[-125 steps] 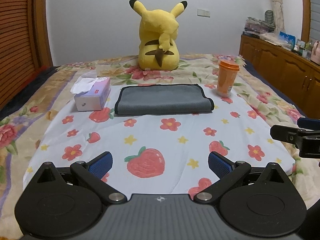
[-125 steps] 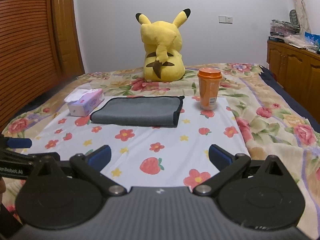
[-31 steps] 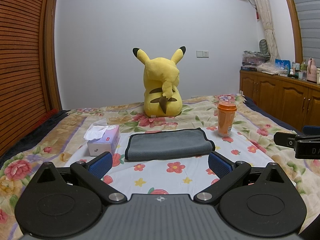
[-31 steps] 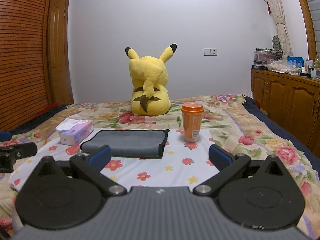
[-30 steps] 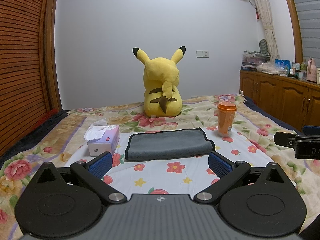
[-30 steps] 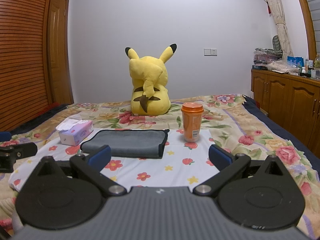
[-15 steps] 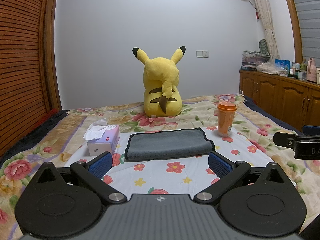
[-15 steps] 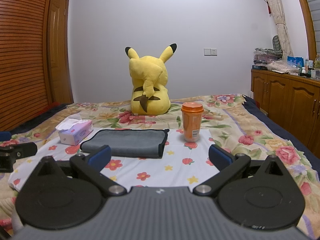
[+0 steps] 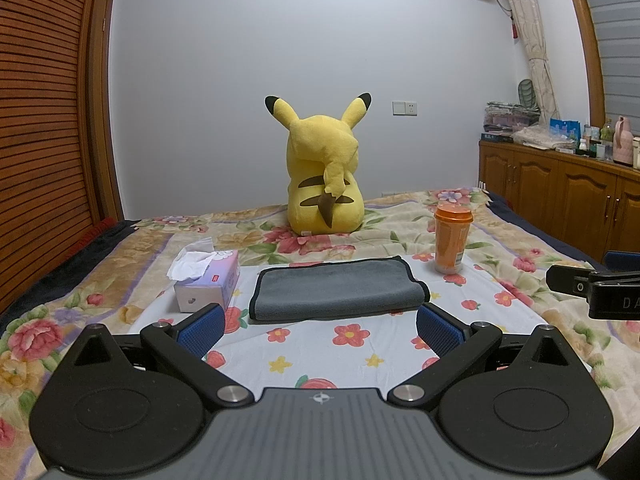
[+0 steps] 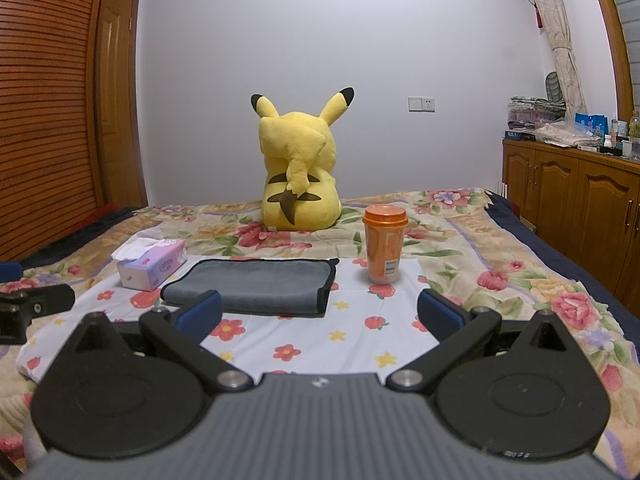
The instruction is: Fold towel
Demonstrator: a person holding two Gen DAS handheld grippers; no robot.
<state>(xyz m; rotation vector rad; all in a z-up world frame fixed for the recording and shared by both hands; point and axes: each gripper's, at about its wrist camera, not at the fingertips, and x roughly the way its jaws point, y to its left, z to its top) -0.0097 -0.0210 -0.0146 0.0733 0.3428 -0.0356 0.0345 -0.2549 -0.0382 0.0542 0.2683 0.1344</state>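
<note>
A grey towel (image 9: 336, 289) with a dark border lies folded flat on the flowered sheet in the middle of the bed; it also shows in the right wrist view (image 10: 256, 286). My left gripper (image 9: 320, 330) is open and empty, held level well in front of the towel. My right gripper (image 10: 320, 314) is open and empty, also short of the towel and to its right. Each gripper shows at the edge of the other's view.
A tissue box (image 9: 208, 284) stands left of the towel. An orange cup with a lid (image 9: 452, 240) stands right of it. A yellow plush toy (image 9: 324, 172) sits behind. A wooden cabinet (image 9: 560, 200) runs along the right wall.
Since 4.2 s ago both grippers have tilted up to level, so more wall shows. Over the last second nothing has visibly moved.
</note>
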